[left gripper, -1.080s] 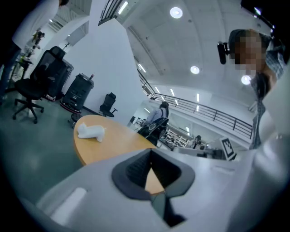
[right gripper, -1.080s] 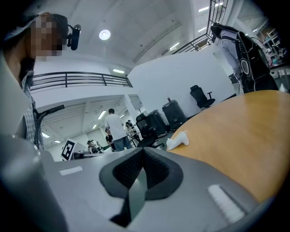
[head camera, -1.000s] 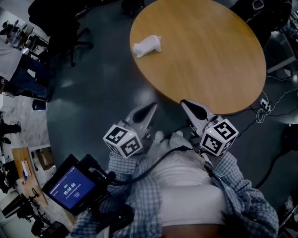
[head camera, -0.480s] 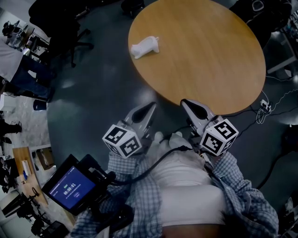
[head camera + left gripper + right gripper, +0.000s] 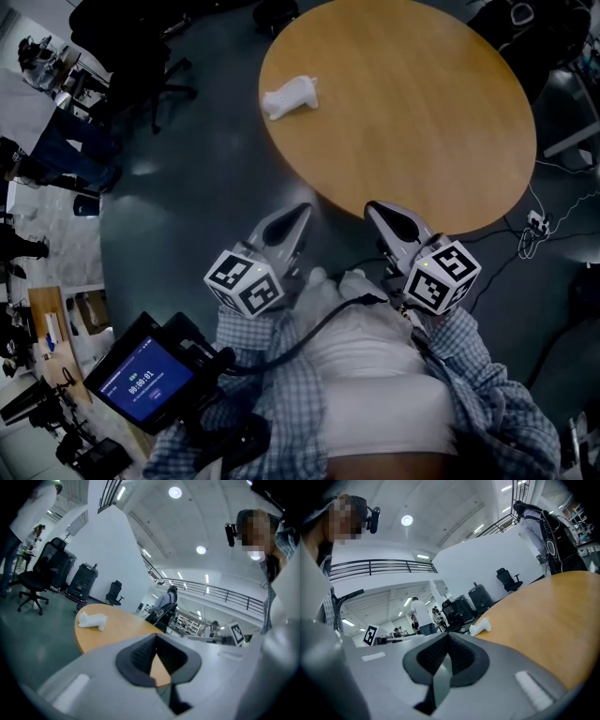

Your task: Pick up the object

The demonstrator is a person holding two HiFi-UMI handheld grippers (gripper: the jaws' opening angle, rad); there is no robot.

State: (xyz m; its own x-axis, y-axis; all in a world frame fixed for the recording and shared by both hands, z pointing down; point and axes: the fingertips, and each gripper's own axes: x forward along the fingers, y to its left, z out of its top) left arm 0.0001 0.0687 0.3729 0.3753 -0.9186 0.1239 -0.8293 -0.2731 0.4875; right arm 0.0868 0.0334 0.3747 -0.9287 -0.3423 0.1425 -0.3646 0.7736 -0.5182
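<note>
while both grippers are held low against the person's body, at about the near edge of the counter (image 5: 441,122), the task's thing, a small white object (image 5: 290,96), lies on its side near the far left rim of the round wooden top. it is well apart from either tool. nothing else is seen on the counter.

step in hand, as judged: the approach, not yet begun. to do it well, 1 gripper should be chosen. the left gripper (image 5: 302,212) appears to have the more direct line, since the object sits to that side. the jaws should be parted before arrival, not at the object. the object looks long and narrow, with small projections at 1 end, so the jaws should straddle its body across the short axis, coming down from above. it sits close to the rim and a sideways nudge could push it off, so both jaws should meet it squarely and together.

jaws: left gripper clenched, tips meeting, nothing between them. right gripper (image 5: 373,208) likewise clenched and empty, with only the v-shaped gap behind the tips showing through. neither touches the object or the counter.
</note>
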